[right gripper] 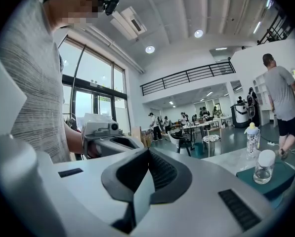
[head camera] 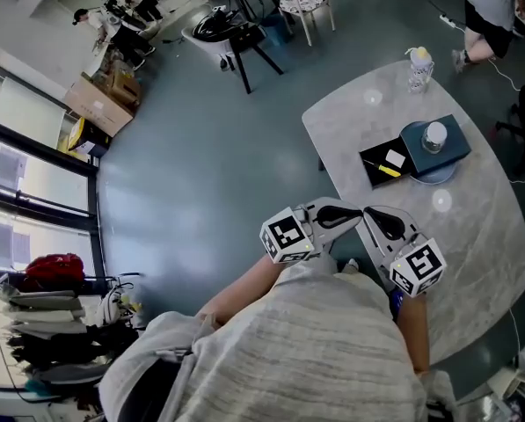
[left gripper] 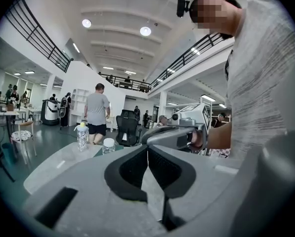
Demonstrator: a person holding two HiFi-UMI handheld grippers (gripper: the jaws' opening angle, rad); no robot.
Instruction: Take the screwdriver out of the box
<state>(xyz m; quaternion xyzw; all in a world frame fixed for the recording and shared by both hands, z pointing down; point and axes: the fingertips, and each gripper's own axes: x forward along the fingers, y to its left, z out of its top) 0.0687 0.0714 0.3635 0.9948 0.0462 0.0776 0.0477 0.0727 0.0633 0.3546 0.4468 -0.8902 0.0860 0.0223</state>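
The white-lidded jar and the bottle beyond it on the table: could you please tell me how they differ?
The jar is short, clear and white-lidded; the bottle is taller and patterned, with a yellowish top. The jar stands on the teal box; the bottle stands on the bare table near its far edge. Both are upright and capped.

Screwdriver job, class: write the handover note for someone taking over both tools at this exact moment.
Left tool: shut, empty, held close to the person's chest.
Right tool: shut, empty, beside the left one, short of the table edge.
Things: the open black box lies on the grey table. The yellow-handled screwdriver lies inside it. A teal case with a jar on top sits next to the box.
Done: nothing yet; neither tool is near the box.
Left: reach out, open one tool, grip the screwdriver, lift it clear.
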